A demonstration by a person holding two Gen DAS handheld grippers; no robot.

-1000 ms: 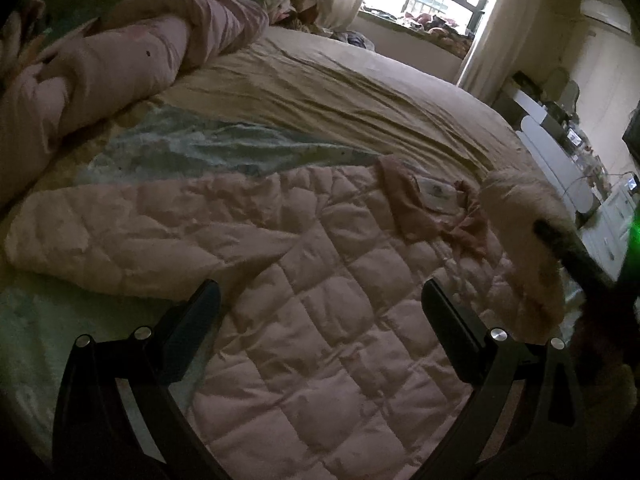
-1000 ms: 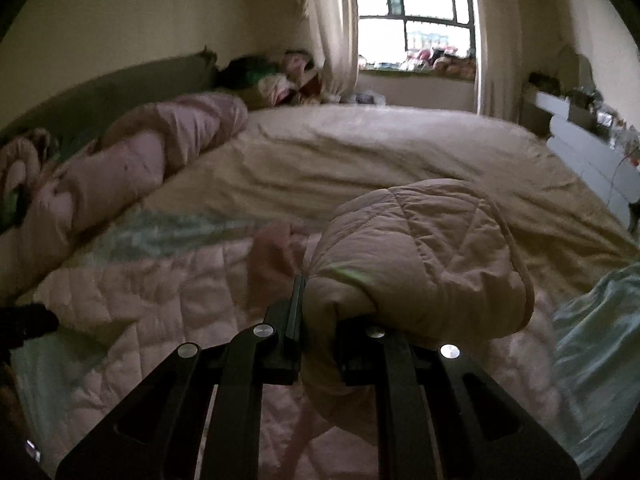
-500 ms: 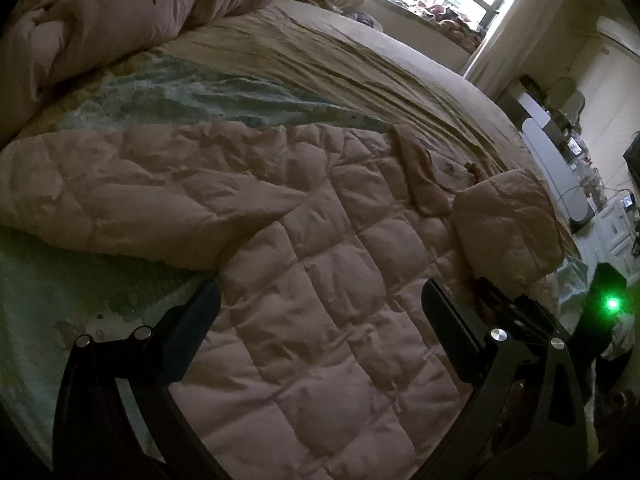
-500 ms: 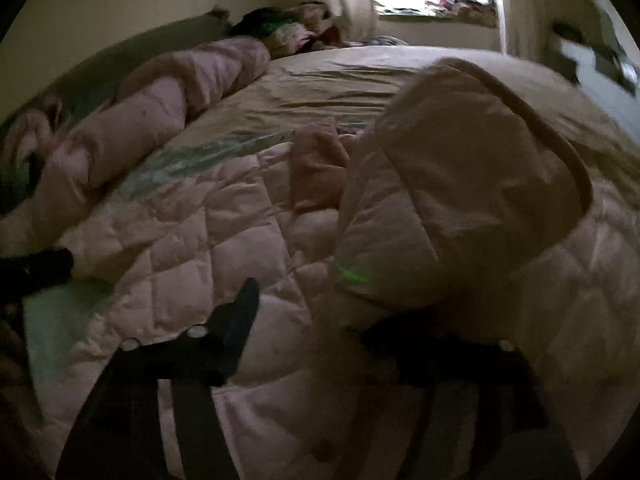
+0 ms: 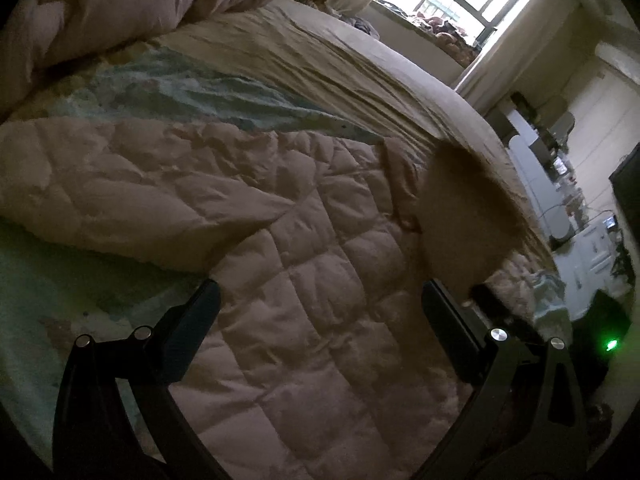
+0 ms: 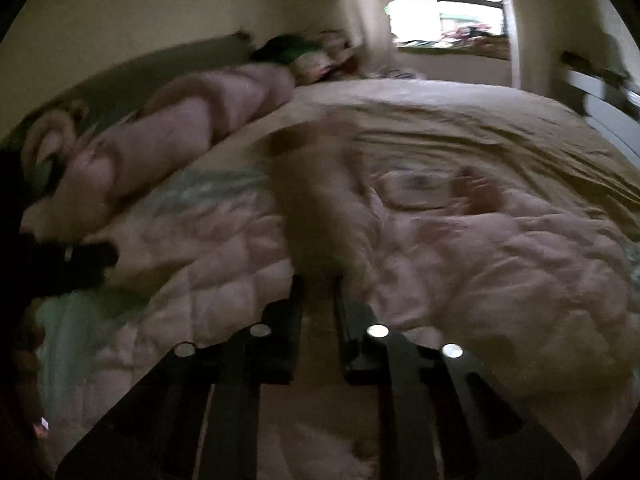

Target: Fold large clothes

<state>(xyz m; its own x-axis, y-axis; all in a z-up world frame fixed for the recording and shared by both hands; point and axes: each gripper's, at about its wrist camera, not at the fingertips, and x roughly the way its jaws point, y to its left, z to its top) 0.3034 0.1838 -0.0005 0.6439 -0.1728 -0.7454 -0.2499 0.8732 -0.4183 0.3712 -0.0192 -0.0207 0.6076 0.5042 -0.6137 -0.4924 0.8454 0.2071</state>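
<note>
A pale pink quilted jacket lies spread on the bed, one sleeve stretched out to the left. My left gripper is open and empty, hovering over the jacket's body. My right gripper is shut on the jacket's hood and holds it up, folded toward the jacket's middle. The hood also shows in the left wrist view, raised at the right, with the right gripper below it. The right wrist view is blurred by motion.
The bed has a beige sheet and a light blue patterned cover. A rolled pink duvet lies along the headboard. White furniture stands past the bed's right edge. A window is at the far end.
The right gripper has carried the hood leftward over the jacket, exposing the collar label. The left gripper has moved closer over the jacket and stays open.
</note>
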